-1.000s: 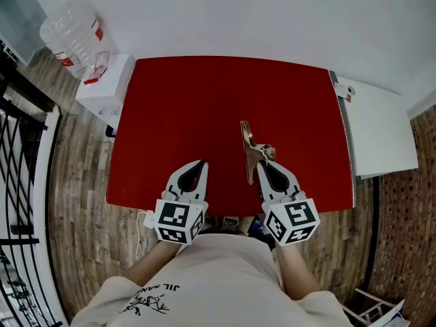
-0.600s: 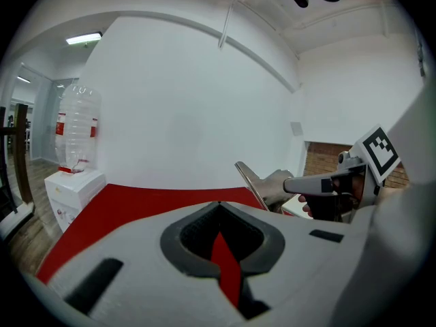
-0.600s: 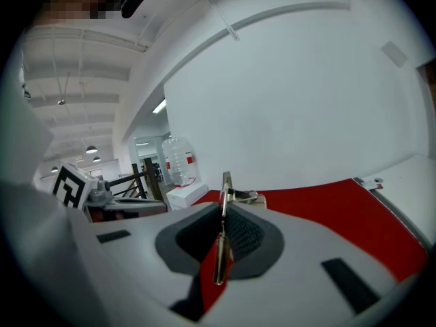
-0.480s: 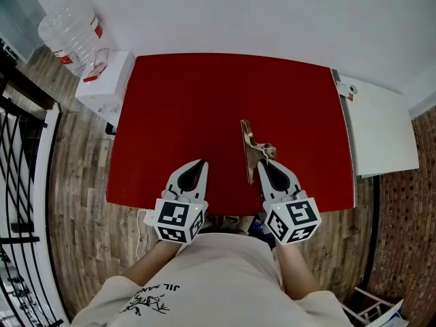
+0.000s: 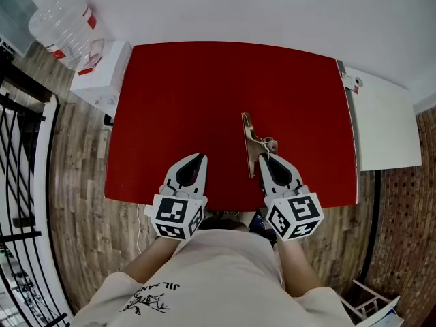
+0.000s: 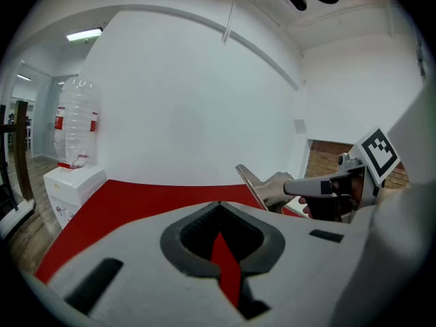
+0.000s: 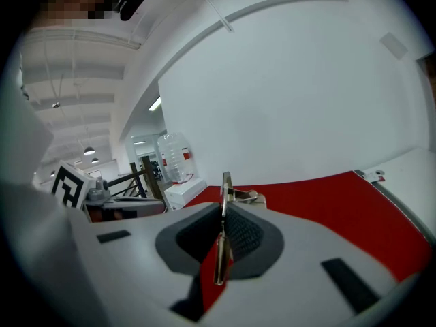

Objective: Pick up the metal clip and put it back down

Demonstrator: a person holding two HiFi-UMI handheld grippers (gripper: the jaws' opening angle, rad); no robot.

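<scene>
Seen from above, a person in a pale T-shirt [image 5: 204,278] holds two white grippers over the near edge of a red rectangular table [image 5: 204,87].

The right gripper [image 5: 264,157] is clamped on a long, shiny metal clip [image 5: 248,142]. The clip stands on its thin edge and stretches away from the person over the table's middle, a little right of centre. In the right gripper view, the dark ribbed pads [image 7: 242,234] of the right gripper [image 7: 223,210] press on the near end of the metal clip [image 7: 224,189], whose bright edge rises straight up between them. Whether the clip touches the table cannot be told.

The left gripper [image 5: 198,157] hovers well to the left of the clip. Its jaws are together with nothing between them. In the left gripper view, only a sliver of red table shows through the left gripper [image 6: 219,206].

A clear plastic water bottle [image 5: 61,19] sits on a white stand [image 5: 99,77] beyond the table's far left corner.
</scene>
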